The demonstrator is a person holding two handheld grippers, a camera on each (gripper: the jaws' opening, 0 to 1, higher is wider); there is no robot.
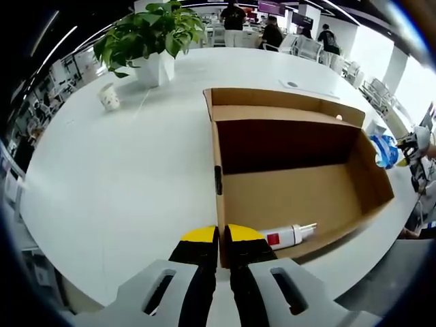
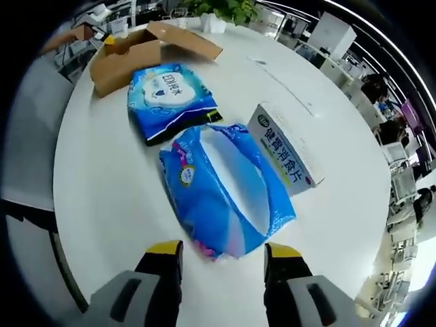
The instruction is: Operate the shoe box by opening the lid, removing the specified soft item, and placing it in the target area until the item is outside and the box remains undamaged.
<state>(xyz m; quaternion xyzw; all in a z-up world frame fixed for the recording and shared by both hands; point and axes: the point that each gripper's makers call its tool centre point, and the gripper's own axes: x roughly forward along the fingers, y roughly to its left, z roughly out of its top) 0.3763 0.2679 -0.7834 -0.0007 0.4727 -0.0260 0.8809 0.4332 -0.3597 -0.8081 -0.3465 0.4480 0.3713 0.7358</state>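
The brown cardboard shoe box [image 1: 293,191] lies open on the white table, its lid [image 1: 272,102] folded back. My left gripper [image 1: 220,236] is shut on the box's near side wall, one yellow tip on each side. A white tube with a red label [image 1: 287,236] lies inside by the near wall. In the right gripper view a soft blue plastic pack [image 2: 225,191] rests on the table, outside the box [image 2: 136,51]. My right gripper [image 2: 223,251] stands open, with the pack's near end between its tips.
A blue wipes pack [image 2: 170,95] and a white carton with green print [image 2: 283,153] lie beside the soft pack. A potted plant [image 1: 153,34] and a paper cup [image 1: 109,95] stand at the table's far side. People sit at desks beyond.
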